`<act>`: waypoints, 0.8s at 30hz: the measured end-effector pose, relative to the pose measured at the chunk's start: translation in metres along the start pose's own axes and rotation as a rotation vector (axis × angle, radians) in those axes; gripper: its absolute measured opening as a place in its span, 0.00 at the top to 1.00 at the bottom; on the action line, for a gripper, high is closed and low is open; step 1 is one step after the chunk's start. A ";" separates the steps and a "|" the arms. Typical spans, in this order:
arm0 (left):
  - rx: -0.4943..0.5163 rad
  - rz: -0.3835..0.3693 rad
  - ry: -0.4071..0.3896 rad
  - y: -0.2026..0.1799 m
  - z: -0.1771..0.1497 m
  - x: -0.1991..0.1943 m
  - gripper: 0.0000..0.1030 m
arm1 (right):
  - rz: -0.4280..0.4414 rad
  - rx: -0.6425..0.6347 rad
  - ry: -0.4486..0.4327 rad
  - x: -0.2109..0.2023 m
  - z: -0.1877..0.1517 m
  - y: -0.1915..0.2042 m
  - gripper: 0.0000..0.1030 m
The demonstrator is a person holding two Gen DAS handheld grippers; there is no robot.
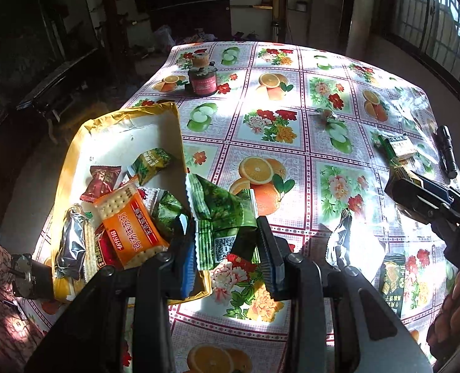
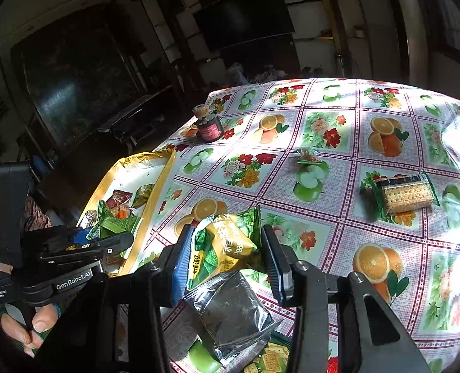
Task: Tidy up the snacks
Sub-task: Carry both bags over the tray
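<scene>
Our left tool (image 1: 227, 242) has its jaws set narrowly around a crinkled dark green foil snack packet (image 1: 220, 214), which straddles the right wall of the shallow yellow-rimmed cardboard tray (image 1: 74, 143) at the table's left edge. We cannot tell whether the pads actually pinch the wrapper or merely flank it. The right tool (image 2: 227, 255) has its jaws around a yellow-and-green pea snack packet (image 2: 230, 242) above the flower-and-fruit patterned oilcloth table (image 1: 292, 93), with a silver foil packet (image 2: 230, 310) lying just beneath it.

The main risk, as we judge it, sits with the green packet: if we let go now, part of it overhangs the tray wall and it may slide out onto the table. Pushing it further in could shove the orange cracker packet (image 1: 130, 227) and the other wrappers piled near the tray's near end, or tip the light tray, which itself hangs close to the table's left edge.

On the right, the slippery puffed wrapper could squirt out of the jaws during the carry, or the silver packet could be dragged along. The two tools are also near each other, so a hurried crossing toward the tray could knock them together. The clear-wrapped cracker pack (image 2: 404, 195) near the right edge is not yet collected.
</scene>
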State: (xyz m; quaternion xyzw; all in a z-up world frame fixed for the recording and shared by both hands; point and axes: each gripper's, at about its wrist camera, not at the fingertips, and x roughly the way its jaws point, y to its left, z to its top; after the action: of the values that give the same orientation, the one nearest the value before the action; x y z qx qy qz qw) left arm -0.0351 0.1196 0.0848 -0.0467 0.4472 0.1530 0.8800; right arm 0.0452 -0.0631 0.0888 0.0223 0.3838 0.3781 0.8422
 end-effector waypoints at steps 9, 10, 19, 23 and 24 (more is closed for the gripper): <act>-0.044 -0.013 -0.043 0.028 -0.005 -0.022 0.65 | 0.024 -0.042 0.009 -0.001 -0.006 0.030 0.59; -0.047 -0.012 -0.048 0.031 -0.006 -0.024 0.65 | 0.029 -0.047 0.008 -0.001 -0.007 0.035 0.59; -0.092 -0.012 -0.074 0.057 -0.008 -0.033 0.65 | 0.073 -0.116 0.015 0.008 -0.002 0.075 0.59; -0.119 -0.005 -0.082 0.073 -0.009 -0.035 0.65 | 0.090 -0.133 0.015 0.013 0.000 0.087 0.59; -0.129 -0.002 -0.082 0.078 -0.009 -0.036 0.65 | 0.097 -0.134 0.014 0.014 0.000 0.089 0.59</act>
State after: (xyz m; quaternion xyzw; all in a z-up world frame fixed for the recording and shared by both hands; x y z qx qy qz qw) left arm -0.0856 0.1832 0.1124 -0.0976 0.3999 0.1827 0.8929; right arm -0.0042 0.0097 0.1092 -0.0181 0.3620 0.4432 0.8199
